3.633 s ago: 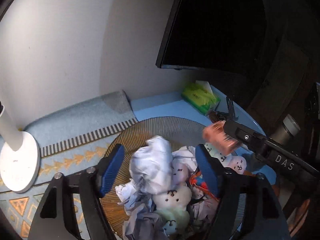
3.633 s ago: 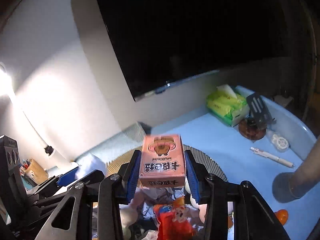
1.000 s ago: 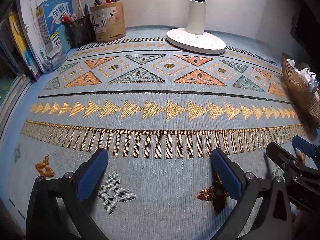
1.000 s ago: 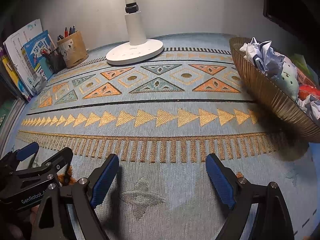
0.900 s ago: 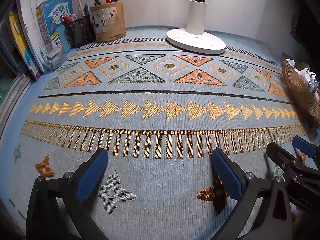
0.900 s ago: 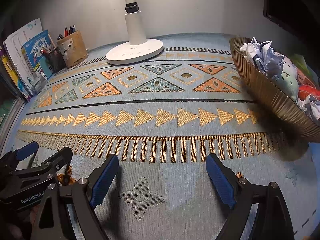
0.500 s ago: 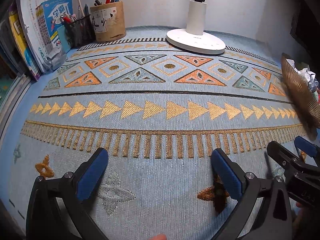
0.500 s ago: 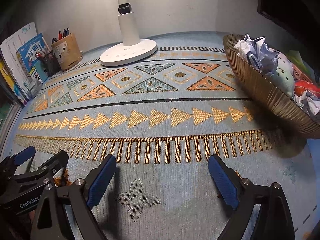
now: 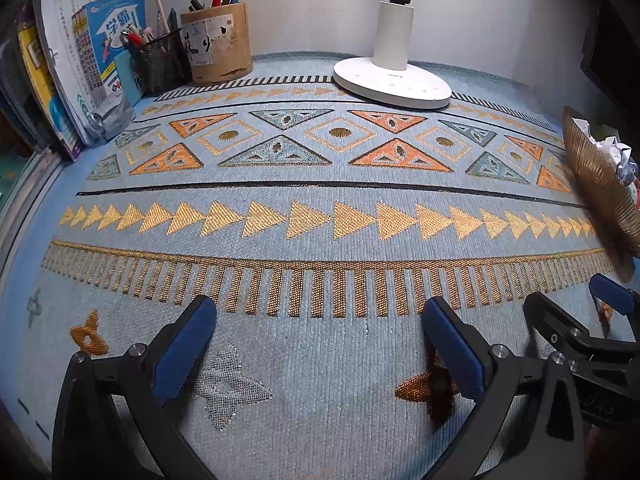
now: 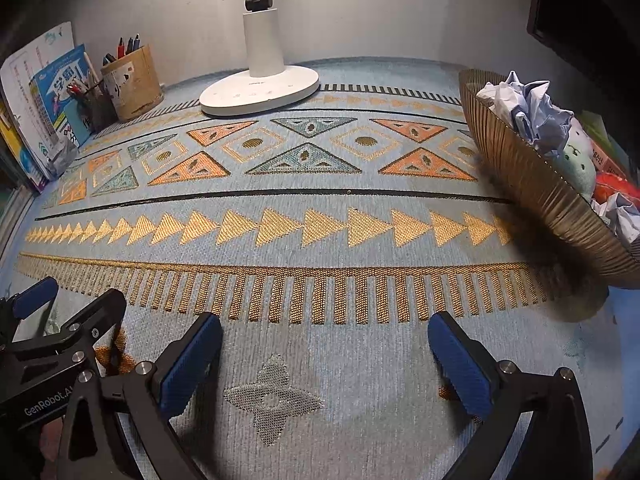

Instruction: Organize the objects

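Note:
A ribbed golden bowl (image 10: 532,184) stands at the right of the patterned blue mat (image 10: 320,216). It holds crumpled paper (image 10: 528,110), a pale green plush toy (image 10: 576,160) and a red packet (image 10: 614,186). Its edge also shows in the left wrist view (image 9: 600,188). My left gripper (image 9: 320,344) is open and empty, low over the mat's near part. My right gripper (image 10: 324,354) is open and empty beside it, left of the bowl. Each gripper shows at the edge of the other's view.
A white lamp base (image 9: 392,80) stands at the back of the mat. A wooden pen holder (image 9: 218,46), a mesh pen cup (image 9: 160,60) and upright books (image 9: 80,64) line the back left. A dark screen (image 10: 580,12) hangs at the right.
Since 3.6 s ago both grippers left the bowl and came down low over the mat; the right one no longer holds the pink box. In the last second the right gripper shifted slightly.

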